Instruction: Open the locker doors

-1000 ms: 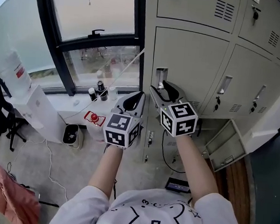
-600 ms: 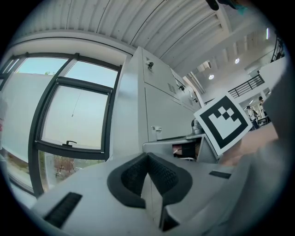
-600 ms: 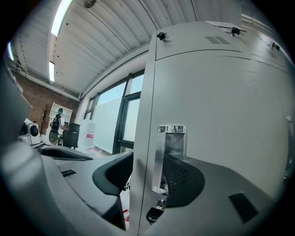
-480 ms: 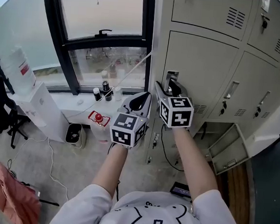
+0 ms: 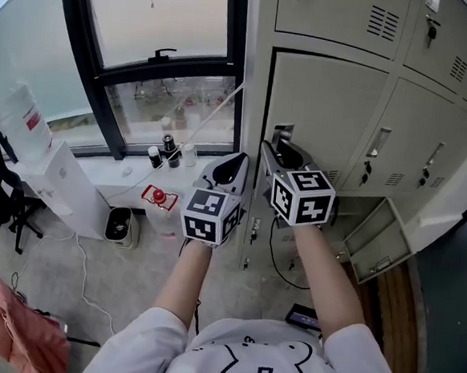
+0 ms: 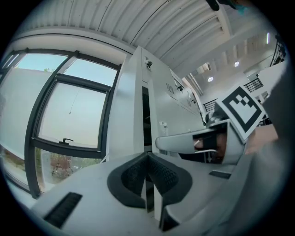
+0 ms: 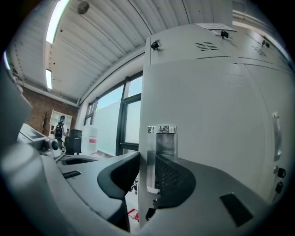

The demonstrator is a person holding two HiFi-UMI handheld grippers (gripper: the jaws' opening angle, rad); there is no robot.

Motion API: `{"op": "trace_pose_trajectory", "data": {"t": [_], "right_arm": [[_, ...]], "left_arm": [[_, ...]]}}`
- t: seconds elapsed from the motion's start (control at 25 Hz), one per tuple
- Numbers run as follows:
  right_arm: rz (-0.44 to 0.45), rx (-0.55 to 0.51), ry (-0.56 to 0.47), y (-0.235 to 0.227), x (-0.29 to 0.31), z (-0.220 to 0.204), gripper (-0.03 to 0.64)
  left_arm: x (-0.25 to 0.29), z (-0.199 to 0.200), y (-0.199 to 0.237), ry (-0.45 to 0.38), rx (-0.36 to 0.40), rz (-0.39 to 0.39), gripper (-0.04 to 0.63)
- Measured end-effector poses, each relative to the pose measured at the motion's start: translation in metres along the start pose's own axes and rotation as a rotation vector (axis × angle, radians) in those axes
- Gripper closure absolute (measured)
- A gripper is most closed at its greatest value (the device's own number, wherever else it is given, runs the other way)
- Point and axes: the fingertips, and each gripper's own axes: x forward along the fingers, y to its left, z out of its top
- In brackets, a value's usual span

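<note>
Right claw (image 5: 279,153) is closing on the ajar locker door (image 7: 207,101) at its handle (image 7: 165,143), whose lower end is hidden between the pads. Left claw (image 6: 147,179) alongside is pinched shut, empty.

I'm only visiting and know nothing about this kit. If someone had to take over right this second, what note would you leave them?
Left hand-held gripper: shut, empty, held off to the window side of the job.
Right hand-held gripper: jaws closing on the handle edge of the locker door, with that edge between the pads.
Done: that door is just cracked open, with a dark gap along its top and side.
Left: swing it wide. The neighbouring doors to the right look shut.
</note>
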Motion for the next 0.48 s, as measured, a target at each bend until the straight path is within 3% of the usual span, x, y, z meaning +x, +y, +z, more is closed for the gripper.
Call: {"op": "trace_pose_trajectory", "data": {"t": [0.28, 0.48], "right_arm": [[0.02, -0.078, 0.03, 0.008, -0.048, 0.002, 0.486], [0.039, -0.056, 0.039, 0.008, -0.08, 0.004, 0.486]], "left_arm": [[0.01, -0.007, -0.023, 0.012, -0.02, -0.035, 0.58], [0.014, -0.004, -0.047, 0.002, -0.01, -0.073, 0.58]]}}
